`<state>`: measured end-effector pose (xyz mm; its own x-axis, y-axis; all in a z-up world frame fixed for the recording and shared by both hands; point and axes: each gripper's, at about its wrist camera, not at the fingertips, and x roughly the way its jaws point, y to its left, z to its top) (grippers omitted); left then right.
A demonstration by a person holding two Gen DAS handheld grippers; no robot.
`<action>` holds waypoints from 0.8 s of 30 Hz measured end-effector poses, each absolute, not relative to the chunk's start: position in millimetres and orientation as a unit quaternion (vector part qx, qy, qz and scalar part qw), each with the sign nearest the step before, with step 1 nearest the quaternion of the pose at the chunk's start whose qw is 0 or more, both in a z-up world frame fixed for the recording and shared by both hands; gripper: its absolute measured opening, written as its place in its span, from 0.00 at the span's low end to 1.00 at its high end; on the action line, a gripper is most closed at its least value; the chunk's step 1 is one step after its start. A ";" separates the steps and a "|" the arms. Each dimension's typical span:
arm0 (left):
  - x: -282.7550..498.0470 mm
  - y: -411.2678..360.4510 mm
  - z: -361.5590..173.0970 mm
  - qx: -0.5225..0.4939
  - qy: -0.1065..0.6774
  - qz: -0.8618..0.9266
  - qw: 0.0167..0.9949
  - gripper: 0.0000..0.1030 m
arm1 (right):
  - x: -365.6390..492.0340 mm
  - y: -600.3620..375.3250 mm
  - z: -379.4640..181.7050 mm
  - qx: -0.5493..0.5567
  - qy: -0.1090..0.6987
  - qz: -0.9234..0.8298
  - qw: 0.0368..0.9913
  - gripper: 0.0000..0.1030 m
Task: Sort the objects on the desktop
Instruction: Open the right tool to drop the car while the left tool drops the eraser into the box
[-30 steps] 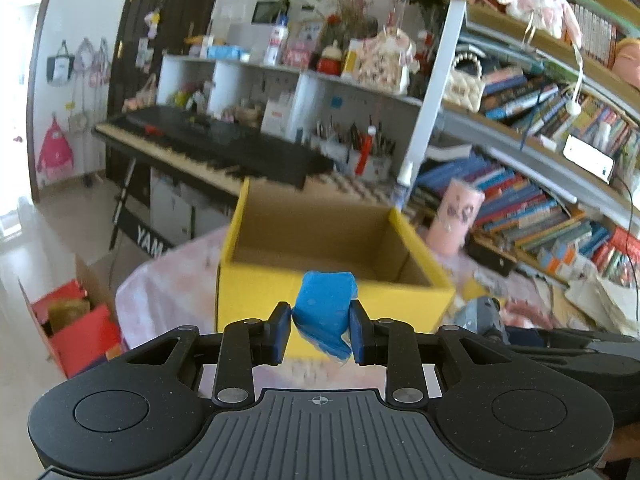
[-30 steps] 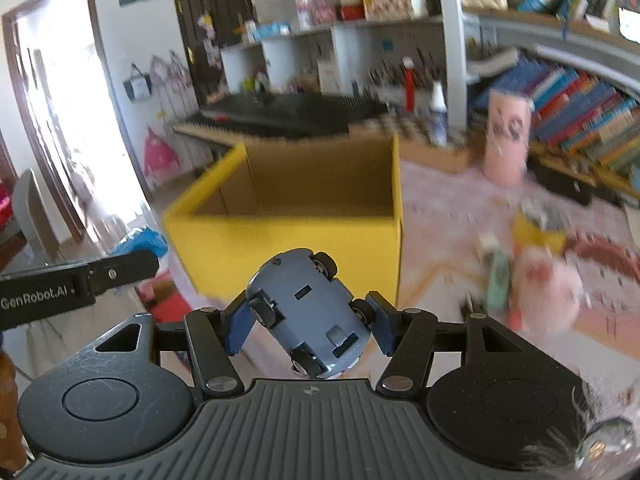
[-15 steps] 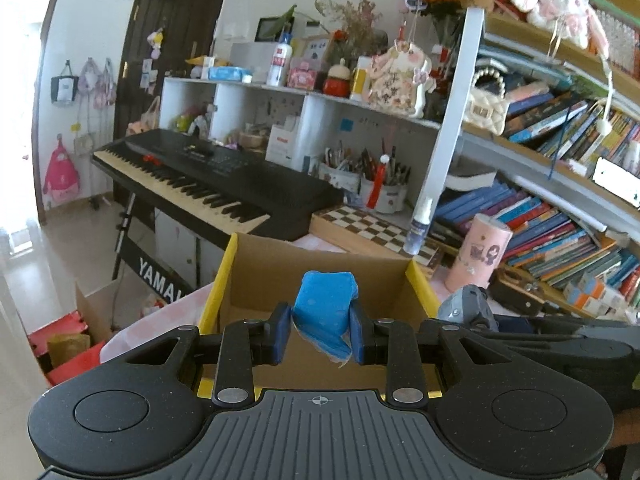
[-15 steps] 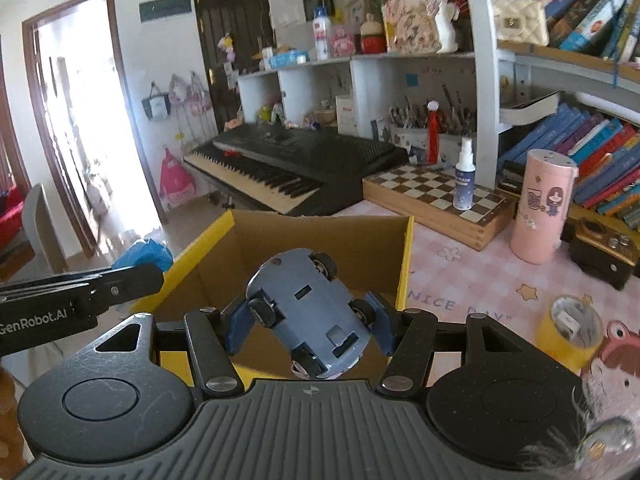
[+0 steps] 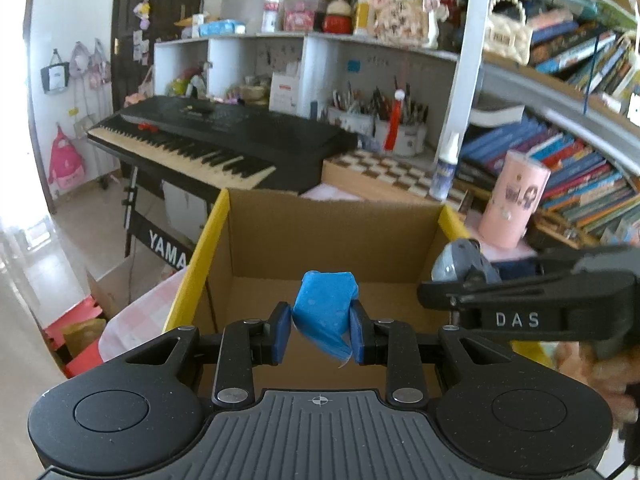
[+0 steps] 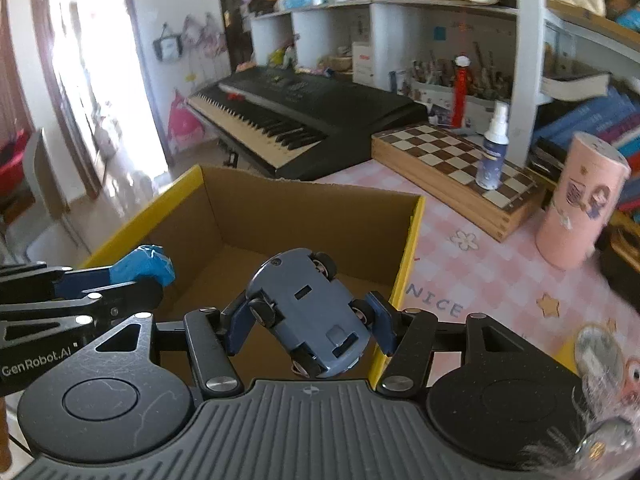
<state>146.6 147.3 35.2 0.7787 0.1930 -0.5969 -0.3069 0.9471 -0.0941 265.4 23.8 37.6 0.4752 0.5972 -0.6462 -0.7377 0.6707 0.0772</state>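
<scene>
Two things are in transit, neither delivered. The left gripper (image 5: 319, 330) has its fingers clamped on a crumpled blue lump (image 5: 325, 312), and the right gripper (image 6: 307, 322) pinches a grey-blue toy car (image 6: 310, 312) upside down — both hanging over the open cardboard box (image 6: 404, 280) with yellow outer walls. What shows of the box floor looks bare, so the sorting seems barely begun. More clutter waits blurred on the pink worktop (image 6: 480, 280) at the right edge — letting go comes next, I judge.
</scene>
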 end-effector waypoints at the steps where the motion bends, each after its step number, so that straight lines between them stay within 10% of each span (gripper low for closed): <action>1: 149.3 147.7 33.0 -0.094 0.311 0.132 0.936 0.28 | 268.4 27.4 36.2 -0.117 0.332 0.396 0.848 0.55; 24: 180.2 149.8 1.0 -0.086 0.400 0.122 0.904 0.28 | 296.5 85.4 7.5 -0.304 0.336 0.457 0.766 0.56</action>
